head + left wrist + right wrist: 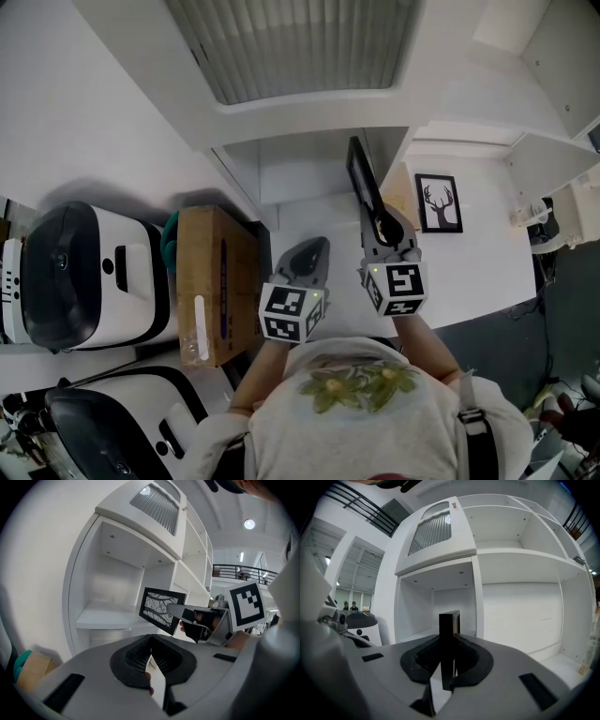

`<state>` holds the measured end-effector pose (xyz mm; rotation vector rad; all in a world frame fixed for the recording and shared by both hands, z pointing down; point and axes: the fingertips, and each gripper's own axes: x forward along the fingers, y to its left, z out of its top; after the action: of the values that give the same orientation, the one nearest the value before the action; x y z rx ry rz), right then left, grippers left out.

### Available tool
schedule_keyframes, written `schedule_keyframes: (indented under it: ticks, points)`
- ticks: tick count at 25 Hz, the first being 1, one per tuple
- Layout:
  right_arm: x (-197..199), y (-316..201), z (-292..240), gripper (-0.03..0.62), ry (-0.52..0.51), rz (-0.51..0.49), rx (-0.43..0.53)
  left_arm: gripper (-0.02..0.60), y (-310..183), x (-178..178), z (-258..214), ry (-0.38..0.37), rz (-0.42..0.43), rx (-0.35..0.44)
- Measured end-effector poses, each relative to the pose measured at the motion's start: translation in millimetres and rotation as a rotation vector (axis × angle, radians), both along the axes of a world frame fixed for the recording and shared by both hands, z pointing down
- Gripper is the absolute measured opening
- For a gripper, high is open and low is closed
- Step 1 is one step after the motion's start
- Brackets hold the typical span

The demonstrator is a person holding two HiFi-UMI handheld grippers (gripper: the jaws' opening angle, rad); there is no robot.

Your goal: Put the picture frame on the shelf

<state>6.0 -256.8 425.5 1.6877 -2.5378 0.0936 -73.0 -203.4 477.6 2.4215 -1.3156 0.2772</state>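
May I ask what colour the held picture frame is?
The picture frame is black, around a black-and-white branching print; the left gripper view shows it best.

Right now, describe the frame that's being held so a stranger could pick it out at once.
Find the white shelf unit. In front of its open compartment the right gripper clamps a black picture frame by its edge; unlike the deer print sitting free to its right, it shows branches.

White shelf (309, 199) with deer picture (438, 202)
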Motion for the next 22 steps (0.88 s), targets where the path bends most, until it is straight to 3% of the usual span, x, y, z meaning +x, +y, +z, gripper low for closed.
schedule_keyframes:
  ticks: [22]
  points:
    - [-4.0, -22.4, 0.7, 0.067, -0.009, 0.003, -0.007, 0.029, -11.8, -3.1, 8.0, 0.005, -0.008, -0.025]
